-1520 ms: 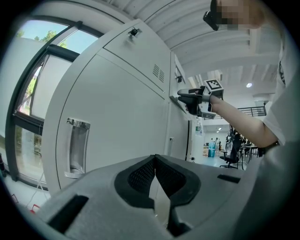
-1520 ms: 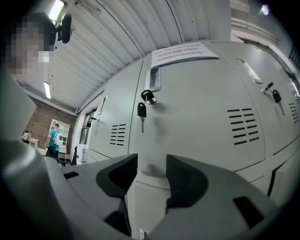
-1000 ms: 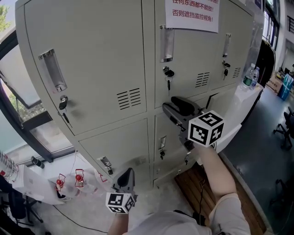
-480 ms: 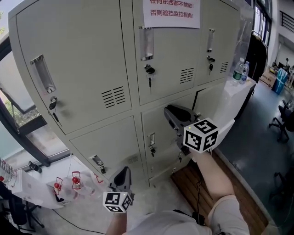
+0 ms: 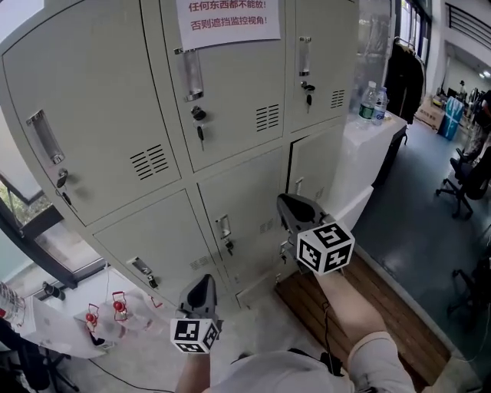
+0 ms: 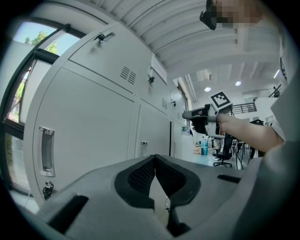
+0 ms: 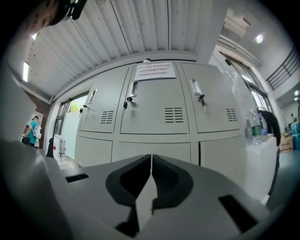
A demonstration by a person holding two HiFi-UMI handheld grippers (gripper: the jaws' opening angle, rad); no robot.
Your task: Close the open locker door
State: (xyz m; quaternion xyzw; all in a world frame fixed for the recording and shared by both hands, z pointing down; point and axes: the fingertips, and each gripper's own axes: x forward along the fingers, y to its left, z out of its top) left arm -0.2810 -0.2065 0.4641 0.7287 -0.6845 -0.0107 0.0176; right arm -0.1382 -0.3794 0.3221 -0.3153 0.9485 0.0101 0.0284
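Observation:
A bank of grey lockers [image 5: 153, 92] fills the head view. The lower right door [image 5: 318, 161] stands slightly ajar, with a dark slit along its left edge; the right gripper view shows the same door [image 7: 220, 159] ahead and to the right. My right gripper [image 5: 294, 207] points level at the lower row, just below and left of that door and apart from it. Its jaws have just been closing and now stand shut with nothing between them [image 7: 151, 161]. My left gripper [image 5: 201, 285] hangs low at the left, shut and empty [image 6: 155, 161].
A paper notice [image 5: 228, 19] is taped on the upper lockers, and keys hang in several locks. A white counter [image 5: 360, 146] with water bottles [image 5: 370, 104] adjoins the lockers' right end. Office chairs [image 5: 460, 176] stand at the right, a wooden board [image 5: 368, 307] lies below, and a low table [image 5: 69, 322] is at the left.
My right gripper has dropped from the upper lockers to the lower row and its jaws have closed. The left gripper has shifted slightly. The lockers have slid left in view.

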